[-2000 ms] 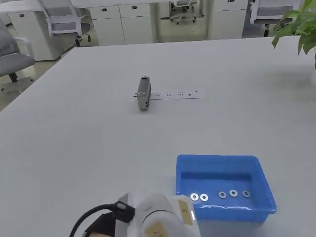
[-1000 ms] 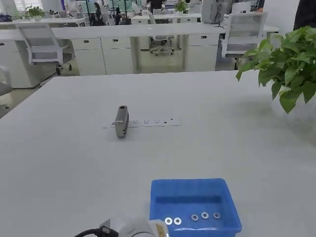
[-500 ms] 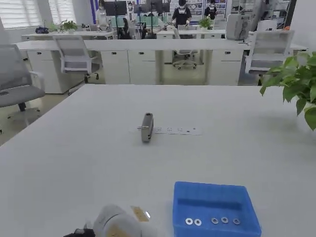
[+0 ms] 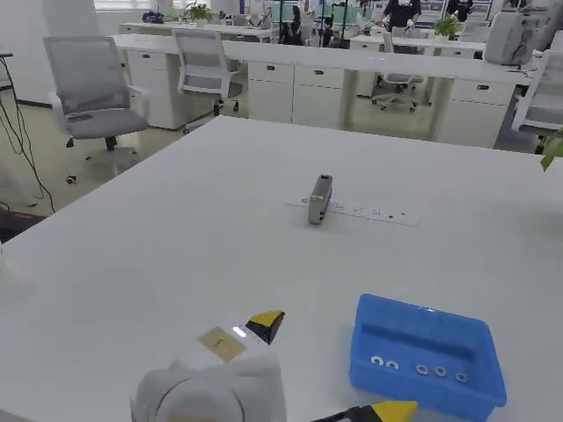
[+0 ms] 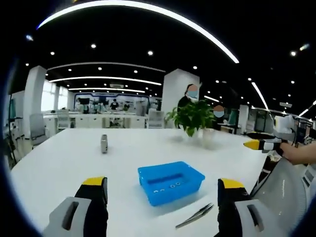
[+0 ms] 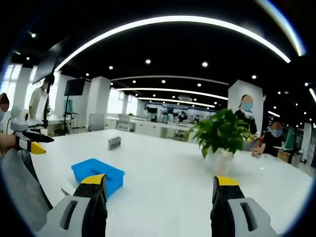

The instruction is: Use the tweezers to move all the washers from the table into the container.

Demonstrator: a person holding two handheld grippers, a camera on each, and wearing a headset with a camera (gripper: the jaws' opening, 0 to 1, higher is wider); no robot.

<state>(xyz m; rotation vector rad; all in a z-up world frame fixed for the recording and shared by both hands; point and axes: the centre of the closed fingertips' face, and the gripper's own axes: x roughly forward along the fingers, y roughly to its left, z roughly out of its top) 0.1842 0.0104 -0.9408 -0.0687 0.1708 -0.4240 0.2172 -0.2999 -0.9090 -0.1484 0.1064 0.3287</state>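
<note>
The left gripper (image 5: 162,185) and right gripper (image 6: 159,180) gape wide, empty. The washers (image 4: 418,367) lie in the box (image 4: 413,394) — tiny, light, probably slippery. The tweezers (image 5: 195,216) lie near it — thin, springy; best pinched mid-way.

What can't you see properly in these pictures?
Washers: head view, tiny inside the container; exact count unsure.
Tweezers: left gripper view, thin and blurred; tips unclear.
A gripper: head view, cut off by the bottom edge; which side, cannot tell.
Container: right gripper view, partly behind a jaw.
</note>
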